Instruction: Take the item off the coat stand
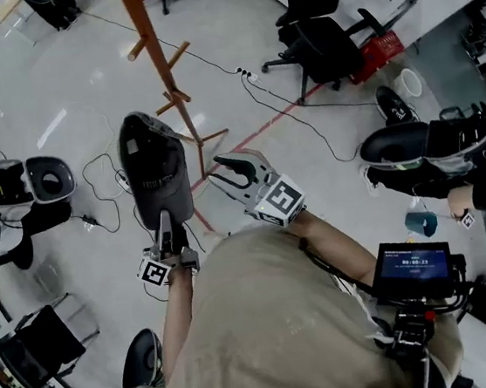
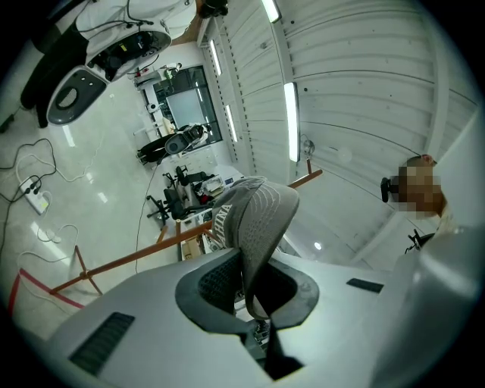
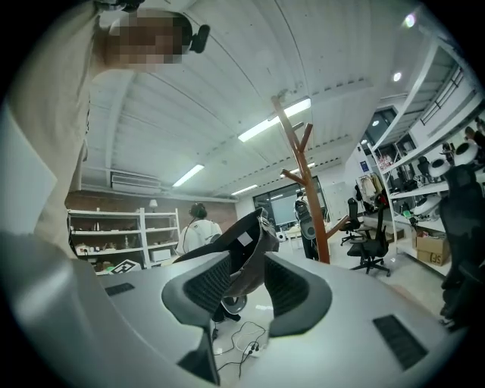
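A dark grey cap (image 1: 154, 169) hangs free of the wooden coat stand (image 1: 155, 50), which rises behind it at the top middle of the head view. My left gripper (image 1: 166, 223) holds the cap from below and is shut on its brim. In the left gripper view the cap (image 2: 254, 220) stands up from between the closed pads of the left gripper (image 2: 254, 289). My right gripper (image 1: 218, 170) is open just right of the cap, its tips a little short of it. Through the right gripper's gap (image 3: 246, 284) I see the cap (image 3: 244, 250) and the stand (image 3: 307, 189).
Cables and a power strip (image 1: 246, 74) trail over the pale floor by the stand's feet. Black office chairs (image 1: 324, 34) stand at the upper right. Two helmet-like devices (image 1: 22, 181) lie at the left. A person (image 3: 198, 227) stands by shelves in the distance.
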A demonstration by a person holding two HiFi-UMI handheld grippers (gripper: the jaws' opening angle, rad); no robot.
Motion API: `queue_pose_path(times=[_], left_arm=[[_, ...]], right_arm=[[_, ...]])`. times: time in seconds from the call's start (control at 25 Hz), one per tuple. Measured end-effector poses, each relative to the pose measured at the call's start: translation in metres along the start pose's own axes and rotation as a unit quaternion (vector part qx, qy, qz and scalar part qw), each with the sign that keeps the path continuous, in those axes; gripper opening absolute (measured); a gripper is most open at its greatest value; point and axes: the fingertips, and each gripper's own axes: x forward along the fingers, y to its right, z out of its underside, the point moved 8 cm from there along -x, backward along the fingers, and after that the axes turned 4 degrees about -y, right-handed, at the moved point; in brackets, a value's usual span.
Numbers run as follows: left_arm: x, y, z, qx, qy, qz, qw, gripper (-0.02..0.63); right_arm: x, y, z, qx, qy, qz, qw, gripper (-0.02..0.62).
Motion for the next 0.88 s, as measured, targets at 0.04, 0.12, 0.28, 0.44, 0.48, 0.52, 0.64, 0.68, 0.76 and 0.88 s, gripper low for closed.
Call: queue_pose_path(times=[0.04,0.12,0.28,0.44,0.48,0.52,0.64,0.68,0.76,0.88], left_arm=[[-0.002,-0.001,-0.01,0.014,0.003,-0.008,0.9999,0.034],[-0.007,-0.001,-0.027,0.037,0.012,-0.021,0.999,0.034],[-0.035,-0.006,-0.044,0.029,0.029,-0.025,0.9989,0.034],[-0.061,-0.016,-0.058,0.038,0.031,-0.036,0.9981,0.034],[-0.062,-0.016,-0.059,0.04,0.031,-0.039,0.998,0.034],[-0.062,-0.015,-0.059,0.043,0.031,-0.039,0.9978,0.034],[-0.061,-0.013,-0.06,0.04,0.036,-0.036,0.9979,0.034],[-0.061,-0.011,-0.061,0.041,0.037,-0.035,0.9979,0.034],[-0.061,-0.01,-0.062,0.045,0.035,-0.039,0.9976,0.034],[-0.059,-0.008,-0.063,0.043,0.036,-0.033,0.9979,0.034]], right_arm=[[0.009,0.001,0.001,0.007,0.002,-0.002,1.0,0.129],[0.024,0.001,0.003,0.02,-0.003,-0.012,1.0,0.129],[0.044,-0.025,0.007,0.032,-0.016,-0.034,0.999,0.129],[0.066,-0.048,0.005,0.024,-0.017,-0.042,0.999,0.127],[0.067,-0.048,0.004,0.021,-0.016,-0.04,0.999,0.127],[0.068,-0.047,0.002,0.018,-0.014,-0.038,0.999,0.121],[0.066,-0.046,-0.002,0.017,-0.006,-0.029,0.999,0.072],[0.065,-0.046,-0.002,0.017,-0.004,-0.026,0.999,0.066],[0.063,-0.046,-0.003,0.014,-0.002,-0.02,1.0,0.057],[0.061,-0.043,-0.004,0.008,0.003,-0.006,1.0,0.054]])
